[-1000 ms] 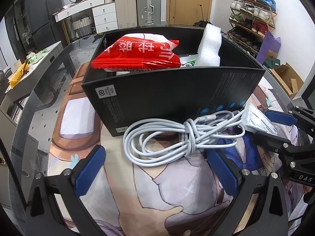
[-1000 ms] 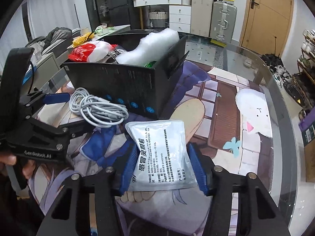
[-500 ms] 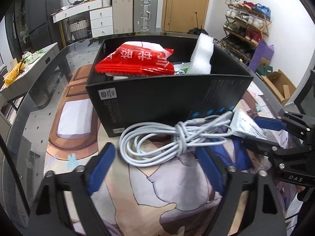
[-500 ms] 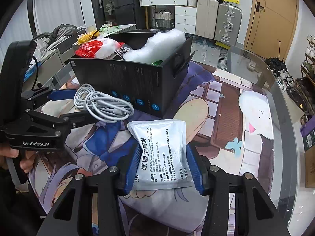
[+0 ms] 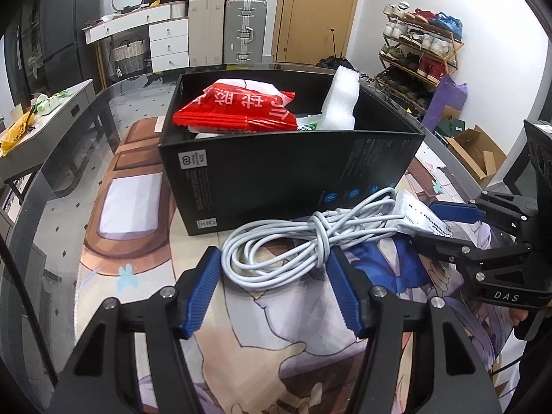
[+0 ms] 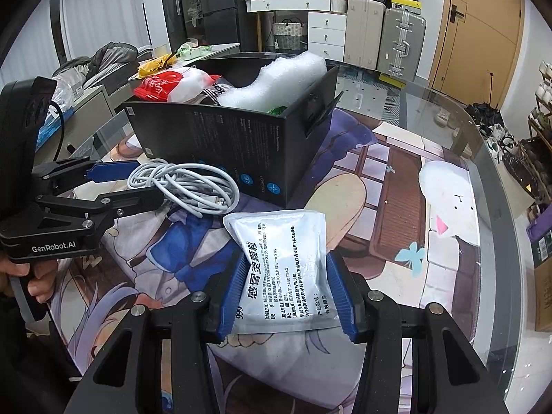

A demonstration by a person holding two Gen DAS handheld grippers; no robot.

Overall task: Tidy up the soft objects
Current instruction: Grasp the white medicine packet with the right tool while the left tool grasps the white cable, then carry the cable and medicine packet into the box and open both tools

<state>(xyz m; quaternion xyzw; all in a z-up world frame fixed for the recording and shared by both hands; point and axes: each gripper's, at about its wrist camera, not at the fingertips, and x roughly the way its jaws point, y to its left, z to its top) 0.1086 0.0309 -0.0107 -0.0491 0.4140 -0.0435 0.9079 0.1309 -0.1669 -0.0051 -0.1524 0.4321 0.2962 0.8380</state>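
Observation:
A coiled white cable [image 5: 303,241] lies on the printed mat in front of a black box [image 5: 286,172]; it also shows in the right wrist view [image 6: 186,186]. My left gripper [image 5: 276,276] is open, its blue pads on either side of the coil's near end. A silver-white medicine pouch [image 6: 286,269] lies flat to the right of the cable. My right gripper [image 6: 286,293] has its pads closed in against the pouch's two sides; it also shows in the left wrist view [image 5: 445,220]. The box holds a red snack bag [image 5: 238,110] and white foam [image 5: 341,100].
The black box [image 6: 241,145] stands in the middle of a glass table with a cartoon mat [image 6: 396,207]. A side table [image 5: 38,127] is at the left. Suitcases [image 5: 227,27], a dresser and a shoe rack [image 5: 421,55] stand beyond.
My left gripper has narrowed and moved in around the cable's near end. My right gripper has narrowed onto the pouch's sides. Both views have risen slightly.

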